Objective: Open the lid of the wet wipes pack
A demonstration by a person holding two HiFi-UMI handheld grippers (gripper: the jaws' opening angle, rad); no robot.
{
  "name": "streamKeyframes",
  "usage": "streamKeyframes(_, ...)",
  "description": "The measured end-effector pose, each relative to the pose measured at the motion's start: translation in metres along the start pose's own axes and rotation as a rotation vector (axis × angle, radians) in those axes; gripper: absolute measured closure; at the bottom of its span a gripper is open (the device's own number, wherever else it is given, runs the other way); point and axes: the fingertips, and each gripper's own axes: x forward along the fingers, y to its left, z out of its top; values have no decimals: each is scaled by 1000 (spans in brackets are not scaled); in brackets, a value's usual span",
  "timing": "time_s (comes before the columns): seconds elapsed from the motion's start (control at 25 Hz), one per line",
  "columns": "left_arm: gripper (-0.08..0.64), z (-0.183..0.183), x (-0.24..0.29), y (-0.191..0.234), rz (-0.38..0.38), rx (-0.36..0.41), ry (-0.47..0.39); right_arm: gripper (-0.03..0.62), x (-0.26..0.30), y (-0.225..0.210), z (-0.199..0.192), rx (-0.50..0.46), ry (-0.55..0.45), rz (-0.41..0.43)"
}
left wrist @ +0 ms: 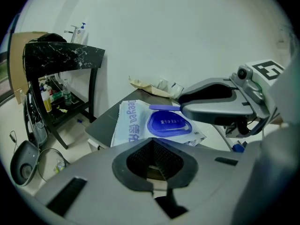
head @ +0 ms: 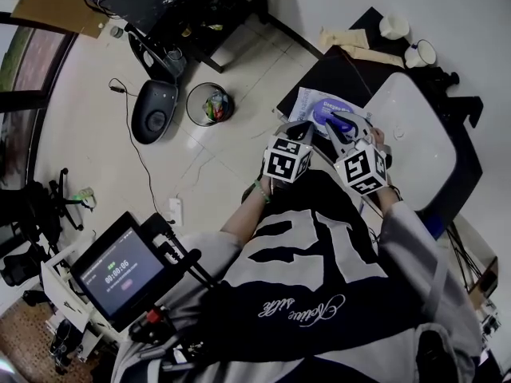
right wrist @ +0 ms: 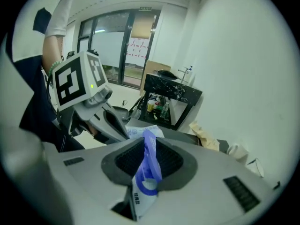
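Observation:
The wet wipes pack (head: 313, 102) is white and light blue with a blue oval lid (left wrist: 168, 124). It lies on a dark table (left wrist: 104, 125). My right gripper (head: 345, 132) is shut on a thin blue lid flap (right wrist: 150, 153), which runs up between its jaws in the right gripper view (right wrist: 147, 165). In the left gripper view that same flap (left wrist: 164, 108) sticks out level above the oval, into the right gripper's jaw (left wrist: 213, 102). My left gripper (head: 301, 128) hovers at the pack's near left side. Its jaws (left wrist: 154, 168) look shut, with nothing seen between them.
A white basin (head: 415, 134) sits right of the pack, with two mugs (head: 394, 26) and crumpled brown paper (left wrist: 150, 86) behind. On the floor to the left are a waste bin (head: 209, 104) and a black marble-topped shelf (left wrist: 61, 60).

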Motion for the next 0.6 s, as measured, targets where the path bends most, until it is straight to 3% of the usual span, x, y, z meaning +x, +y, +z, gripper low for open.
streamKeyframes(0.28, 561, 0, 0, 2, -6, -8, 0, 515, -1, -45, 16, 120, -80, -111)
streamKeyframes(0.6, 561, 1, 1, 5, -3, -12, 2, 515, 23, -96, 2, 259, -67, -192)
